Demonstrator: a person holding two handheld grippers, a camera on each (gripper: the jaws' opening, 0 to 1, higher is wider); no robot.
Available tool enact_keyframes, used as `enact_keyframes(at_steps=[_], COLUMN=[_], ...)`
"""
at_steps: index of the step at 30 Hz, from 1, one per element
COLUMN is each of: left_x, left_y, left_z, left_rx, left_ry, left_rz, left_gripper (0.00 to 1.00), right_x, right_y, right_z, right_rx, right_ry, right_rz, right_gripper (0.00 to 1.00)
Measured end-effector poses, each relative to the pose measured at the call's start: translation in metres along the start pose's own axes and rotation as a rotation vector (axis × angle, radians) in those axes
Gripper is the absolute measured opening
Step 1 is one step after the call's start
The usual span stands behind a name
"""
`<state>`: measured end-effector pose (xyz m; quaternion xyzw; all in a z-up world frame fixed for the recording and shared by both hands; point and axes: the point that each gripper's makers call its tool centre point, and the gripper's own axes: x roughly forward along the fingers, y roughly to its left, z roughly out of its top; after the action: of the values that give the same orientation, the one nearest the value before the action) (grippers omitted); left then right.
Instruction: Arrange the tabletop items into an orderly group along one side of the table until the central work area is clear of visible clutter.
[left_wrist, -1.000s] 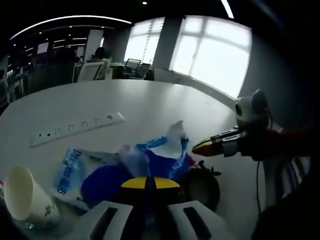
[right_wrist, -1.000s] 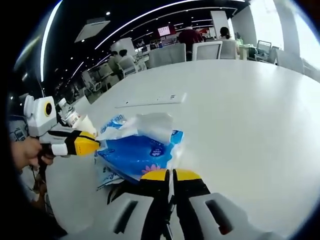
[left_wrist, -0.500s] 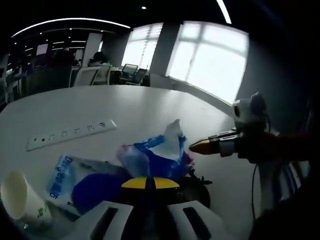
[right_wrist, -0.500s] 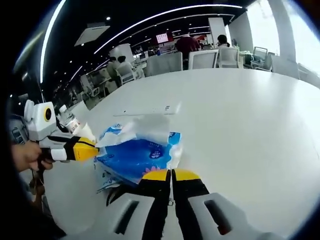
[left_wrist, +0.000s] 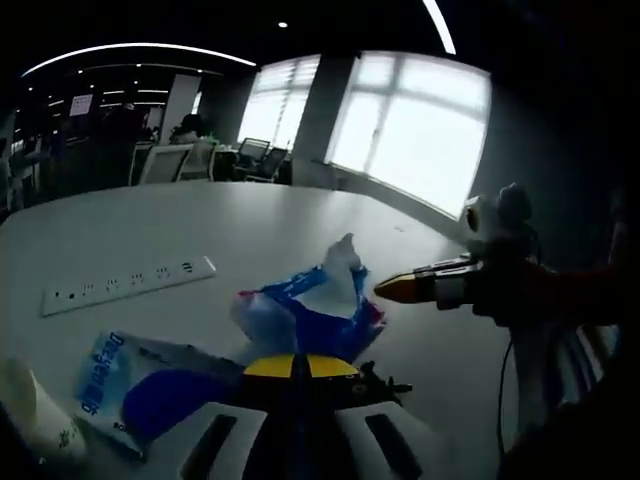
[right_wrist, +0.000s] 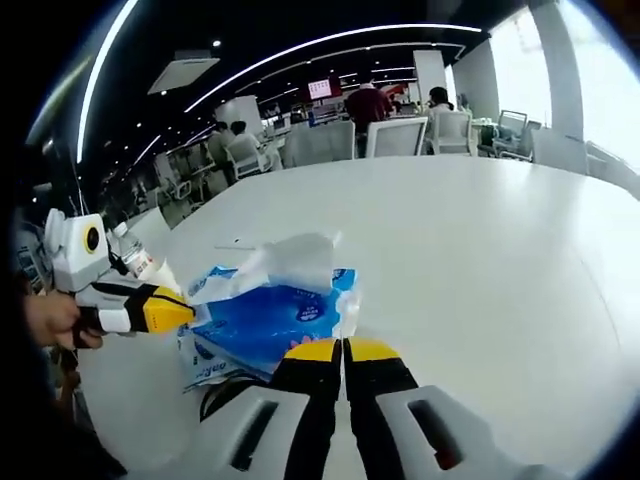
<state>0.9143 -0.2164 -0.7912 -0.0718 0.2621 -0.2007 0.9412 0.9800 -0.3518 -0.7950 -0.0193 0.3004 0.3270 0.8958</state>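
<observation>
Tissue pack (left_wrist: 305, 320), blue, one, is raised off the white surface (left_wrist: 250, 225), pinched between the two grippers. Left gripper view, left to right: one paper cup (left_wrist: 30, 415) at the far left edge, lying tilted; one flat blue-and-white plastic pouch (left_wrist: 135, 375) on the surface just beside it; one white power strip (left_wrist: 125, 283) farther back; then the tissue pack above the left gripper (left_wrist: 291, 368), whose yellow-tipped jaws are closed together on the pack's lower edge. A dark cable or strap lies under the pack; cannot tell which. Right gripper (left_wrist: 395, 290) comes in from the right, its tip touching the pack's upper corner.

Right gripper view, left to right: a hand (right_wrist: 50, 318) holds the left gripper (right_wrist: 180, 310), its tip against the pack's crumpled clear end; one bottle (right_wrist: 140, 262) behind it; the tissue pack (right_wrist: 270, 320) at centre; the right gripper (right_wrist: 343, 352) below, jaws pressed narrow on the pack's near edge. Chairs and several people are in the background.
</observation>
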Motion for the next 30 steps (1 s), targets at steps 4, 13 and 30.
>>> enact_keyframes(at_steps=[4,13,30], left_x=[0.007,0.024,0.05], left_y=[-0.006,-0.018,-0.042], left_z=[0.0,0.003,-0.001], left_rx=[0.01,0.024,0.05], left_ry=[0.006,0.015,0.054], left_rz=[-0.011,-0.038,-0.073], left_gripper=[0.0,0.0,0.0], right_x=[-0.001,-0.008,-0.014], right_y=[-0.009,-0.03,-0.059], right_z=[0.0,-0.003,-0.015], right_rx=[-0.007,-0.002,-0.012], right_ry=[-0.002,-0.008,0.025], right_rz=[-0.012,-0.051,-0.09], right_gripper=[0.0,0.0,0.0])
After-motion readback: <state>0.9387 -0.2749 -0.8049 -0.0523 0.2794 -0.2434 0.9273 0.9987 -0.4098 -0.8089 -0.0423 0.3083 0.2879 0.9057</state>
